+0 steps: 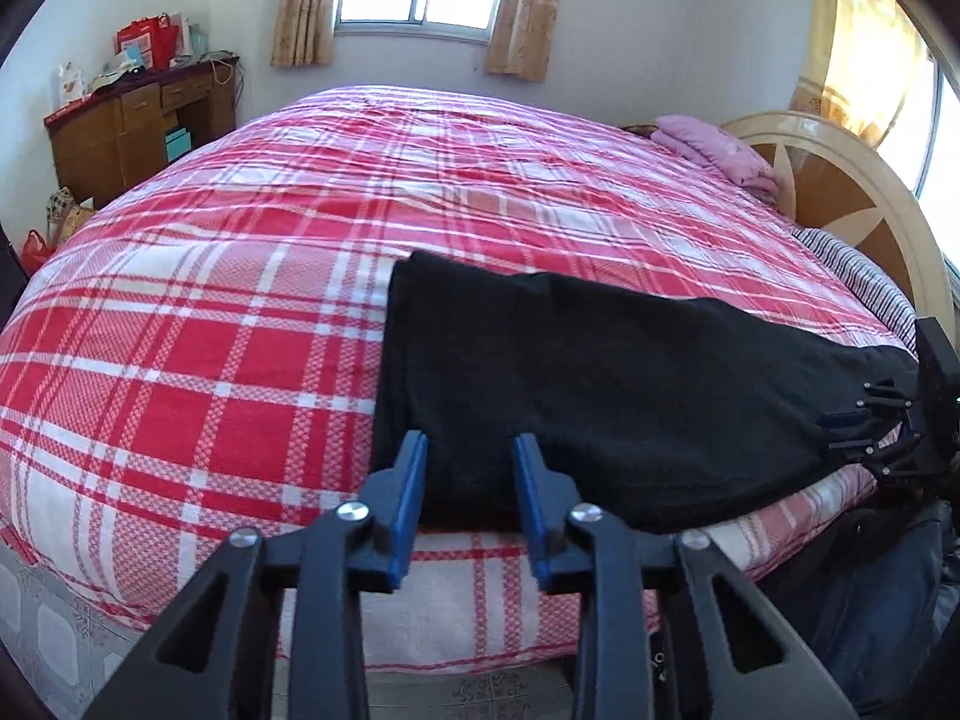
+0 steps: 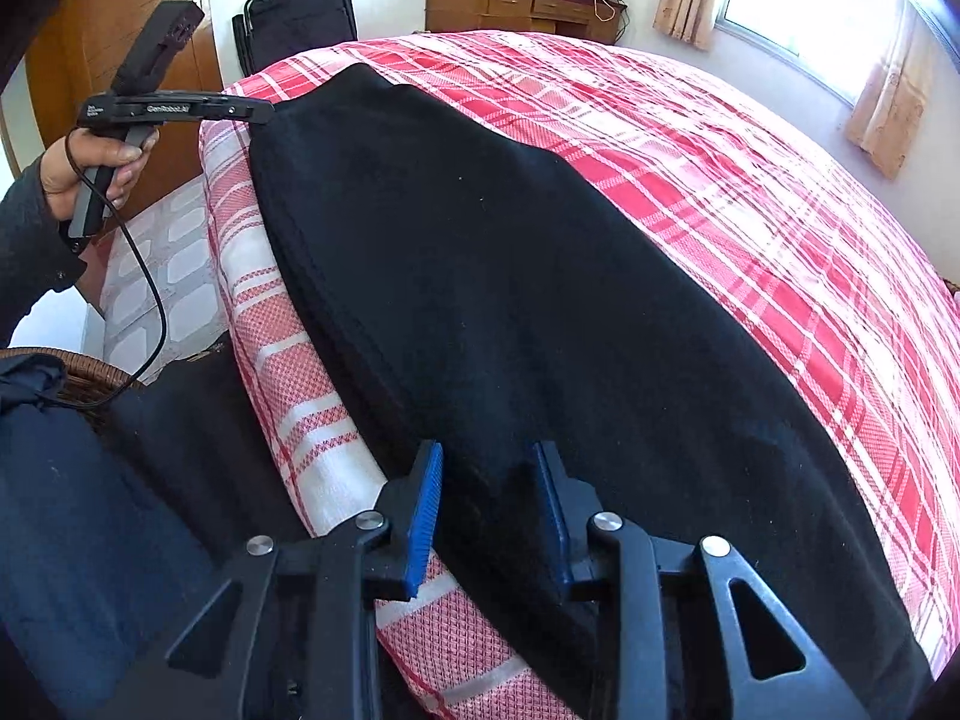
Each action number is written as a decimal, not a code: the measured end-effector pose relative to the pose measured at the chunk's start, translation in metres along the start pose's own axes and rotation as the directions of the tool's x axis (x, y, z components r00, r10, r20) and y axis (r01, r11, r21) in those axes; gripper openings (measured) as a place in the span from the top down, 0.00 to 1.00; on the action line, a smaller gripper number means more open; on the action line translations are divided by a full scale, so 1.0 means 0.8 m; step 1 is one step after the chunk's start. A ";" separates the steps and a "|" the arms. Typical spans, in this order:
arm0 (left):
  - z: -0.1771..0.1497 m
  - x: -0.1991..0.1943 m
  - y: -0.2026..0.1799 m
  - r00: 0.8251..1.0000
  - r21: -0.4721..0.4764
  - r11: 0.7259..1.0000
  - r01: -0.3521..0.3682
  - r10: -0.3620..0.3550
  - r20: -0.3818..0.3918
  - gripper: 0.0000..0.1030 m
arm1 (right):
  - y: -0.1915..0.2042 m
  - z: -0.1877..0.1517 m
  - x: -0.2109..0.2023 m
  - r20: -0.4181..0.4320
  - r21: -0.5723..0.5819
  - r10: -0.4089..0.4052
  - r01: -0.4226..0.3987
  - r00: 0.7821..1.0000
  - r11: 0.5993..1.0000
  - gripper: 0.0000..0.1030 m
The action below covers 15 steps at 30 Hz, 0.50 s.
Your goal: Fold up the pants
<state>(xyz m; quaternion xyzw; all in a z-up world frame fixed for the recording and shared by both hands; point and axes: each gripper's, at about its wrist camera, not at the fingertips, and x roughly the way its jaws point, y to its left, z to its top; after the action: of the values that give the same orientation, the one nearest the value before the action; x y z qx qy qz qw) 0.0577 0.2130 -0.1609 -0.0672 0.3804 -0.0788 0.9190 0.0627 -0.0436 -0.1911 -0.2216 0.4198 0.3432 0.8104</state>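
Note:
Black pants point(image 1: 600, 384) lie flat along the near edge of a bed with a red and white plaid cover point(image 1: 240, 312). My left gripper point(image 1: 471, 468) is open, its blue pads on either side of the pants' near left edge. My right gripper point(image 2: 487, 480) is open over the other end of the pants point(image 2: 510, 300), its pads straddling the near edge of the cloth. In the right wrist view, the left gripper point(image 2: 264, 111) shows at the far end, held in a hand. In the left wrist view, the right gripper point(image 1: 870, 426) shows at the pants' right end.
A folded pink cloth point(image 1: 714, 150) lies near the round wooden headboard point(image 1: 840, 192). A wooden desk point(image 1: 138, 126) with clutter stands by the far wall. A wicker basket point(image 2: 90, 384) and dark cloth sit beside the bed. Tiled floor point(image 2: 162, 276) runs along the bed side.

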 end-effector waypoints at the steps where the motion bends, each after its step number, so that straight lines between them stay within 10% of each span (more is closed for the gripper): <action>1: 0.000 0.000 0.003 1.000 -0.006 1.000 -0.007 0.007 0.003 0.83 | 0.000 0.000 0.000 0.002 -0.001 0.002 -0.002 1.000 1.000 0.83; 15: 0.004 -0.017 0.008 0.999 -0.015 1.000 -0.024 0.025 0.046 0.91 | 0.001 0.000 0.003 -0.016 0.064 0.105 -0.104 0.994 0.993 0.95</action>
<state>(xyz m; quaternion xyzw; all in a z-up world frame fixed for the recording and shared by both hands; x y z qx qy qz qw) 0.0513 0.2222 -0.1504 -0.0711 0.3605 -0.0632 0.9279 0.0635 -0.0419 -0.1932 -0.1771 0.4492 0.3698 0.7938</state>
